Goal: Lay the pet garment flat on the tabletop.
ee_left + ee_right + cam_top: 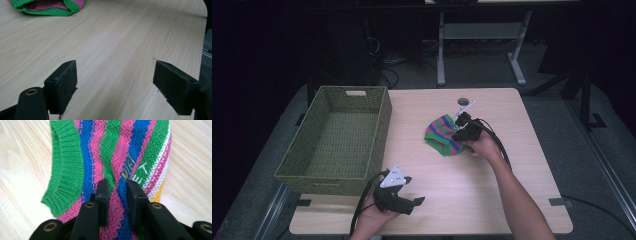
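A striped knitted hat (443,135) in green, pink and blue lies on the wooden table (512,200), just right of the high view's centre. The right gripper (460,131) sits at the hat's right edge. In the right gripper view its jaws pinch a raised fold of the knit, at lower centre. The left gripper (412,192), at lower left, rests on the table with jaws spread wide, grasping nothing. A green woven basket (312,165) stands at left.
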Demonstrator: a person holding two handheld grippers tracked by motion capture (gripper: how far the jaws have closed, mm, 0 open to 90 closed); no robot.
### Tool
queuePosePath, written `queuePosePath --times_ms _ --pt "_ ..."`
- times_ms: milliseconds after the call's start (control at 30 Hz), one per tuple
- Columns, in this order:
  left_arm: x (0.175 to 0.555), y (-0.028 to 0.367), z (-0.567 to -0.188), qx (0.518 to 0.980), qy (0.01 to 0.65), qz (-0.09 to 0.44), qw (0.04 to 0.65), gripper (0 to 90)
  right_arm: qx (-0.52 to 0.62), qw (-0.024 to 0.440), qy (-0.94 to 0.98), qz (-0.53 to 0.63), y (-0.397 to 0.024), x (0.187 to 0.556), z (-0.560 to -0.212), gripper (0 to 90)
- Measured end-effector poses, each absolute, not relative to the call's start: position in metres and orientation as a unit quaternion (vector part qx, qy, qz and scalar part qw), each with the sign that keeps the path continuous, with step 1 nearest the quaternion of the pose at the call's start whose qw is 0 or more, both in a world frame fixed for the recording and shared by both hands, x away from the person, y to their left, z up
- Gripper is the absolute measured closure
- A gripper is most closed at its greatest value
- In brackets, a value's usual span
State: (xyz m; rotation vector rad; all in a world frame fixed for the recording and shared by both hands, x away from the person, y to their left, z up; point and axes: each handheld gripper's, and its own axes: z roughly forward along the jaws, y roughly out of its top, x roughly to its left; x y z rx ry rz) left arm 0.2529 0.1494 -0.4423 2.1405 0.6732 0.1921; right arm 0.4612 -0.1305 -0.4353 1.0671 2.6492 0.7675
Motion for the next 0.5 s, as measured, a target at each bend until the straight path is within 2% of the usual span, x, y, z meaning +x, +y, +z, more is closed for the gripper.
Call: queuePosePath --times_ms 500 --pt "0.252 0.148 -0.442 0.858 0.27 0.075 0.43 18.9 0.35 0.079 0.889 0.283 -0.138 0.452 -0.417 73.0"
